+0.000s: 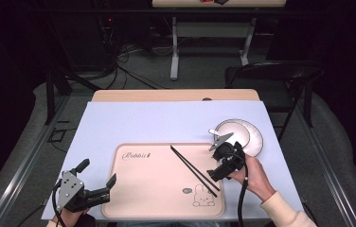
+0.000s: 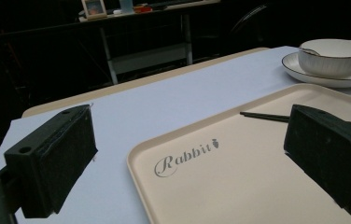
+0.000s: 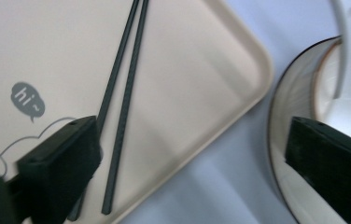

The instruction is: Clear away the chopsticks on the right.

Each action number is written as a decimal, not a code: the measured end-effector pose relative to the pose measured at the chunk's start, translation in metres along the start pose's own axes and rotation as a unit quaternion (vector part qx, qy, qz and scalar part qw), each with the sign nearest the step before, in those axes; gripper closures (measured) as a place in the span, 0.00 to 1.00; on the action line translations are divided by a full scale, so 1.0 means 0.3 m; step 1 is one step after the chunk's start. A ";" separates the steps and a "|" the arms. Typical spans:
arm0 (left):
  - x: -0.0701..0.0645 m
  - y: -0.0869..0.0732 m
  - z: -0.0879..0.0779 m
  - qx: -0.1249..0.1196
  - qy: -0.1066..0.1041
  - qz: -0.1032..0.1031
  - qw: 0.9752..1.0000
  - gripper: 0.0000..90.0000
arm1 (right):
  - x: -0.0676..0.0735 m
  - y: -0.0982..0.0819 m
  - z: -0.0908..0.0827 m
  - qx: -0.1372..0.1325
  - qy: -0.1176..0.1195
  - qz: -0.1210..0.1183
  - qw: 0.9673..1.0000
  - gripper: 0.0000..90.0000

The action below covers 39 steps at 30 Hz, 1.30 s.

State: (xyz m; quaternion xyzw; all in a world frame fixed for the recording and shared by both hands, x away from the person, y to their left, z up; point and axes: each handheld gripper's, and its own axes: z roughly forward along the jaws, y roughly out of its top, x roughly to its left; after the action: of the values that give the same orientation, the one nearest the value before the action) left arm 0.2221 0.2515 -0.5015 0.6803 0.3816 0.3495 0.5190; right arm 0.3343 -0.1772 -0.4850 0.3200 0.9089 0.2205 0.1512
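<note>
Setting a meal tray, high view: the pair of black chopsticks (image 1: 194, 170) lies slantwise on the right half of the beige tray (image 1: 133, 196), which rests on the pale mat covering the worktop (image 1: 119, 120); the right gripper (image 1: 225, 161), jaws spread wide and holding nothing, hovers at the tray's right edge between the chopsticks and the bowl (image 1: 233, 132) on its plate (image 1: 256, 142). The left gripper (image 1: 98, 182), also apart and empty, waits at the tray's near left corner. Left gripper view: both pads frame the tray's printed word, with the chopsticks' far tips (image 2: 262, 115) and the bowl (image 2: 332, 58) beyond. Right gripper view: the chopsticks (image 3: 122, 107) lie side by side, near ends just inside the tray rim (image 3: 239, 107), the plate (image 3: 285, 116) close beside it on the mat. Judged advice: with the chopsticks apparently placed, keep the right jaws wide and lift clear before swinging toward the bowl, so that neither pad drags the sticks nor knocks the plate rim.
</note>
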 end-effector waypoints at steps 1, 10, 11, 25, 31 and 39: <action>0.000 0.000 0.000 0.000 0.000 0.000 1.000 0.02 | -0.001 -0.006 -0.013 -0.012 -0.006 0.002 1.000 0.01; 0.000 0.000 0.000 0.000 0.000 -0.001 1.000 0.02 | 0.001 -0.114 -0.118 -0.137 -0.046 0.002 0.990 0.00; 0.000 0.000 0.001 0.000 0.000 0.000 1.000 0.02 | 0.002 -0.128 -0.127 -0.145 -0.046 -0.002 0.988 0.00; 0.000 0.000 0.001 0.000 0.000 -0.001 1.000 0.02 | 0.059 -0.336 -0.200 -0.232 -0.082 -0.002 0.969 0.00; 0.001 0.001 0.002 0.000 -0.001 0.002 1.000 0.02 | 0.093 -0.391 -0.194 -0.222 -0.073 -0.006 0.972 0.00; 0.000 0.001 0.004 0.000 -0.001 0.001 1.000 0.02 | 0.072 -0.381 -0.162 -0.162 -0.097 0.033 0.981 0.00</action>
State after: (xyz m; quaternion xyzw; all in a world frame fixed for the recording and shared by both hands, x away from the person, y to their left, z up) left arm 0.2232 0.2509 -0.5016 0.6811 0.3801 0.3492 0.5193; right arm 0.2390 -0.2576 -0.5030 0.3412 0.8308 0.3381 0.2811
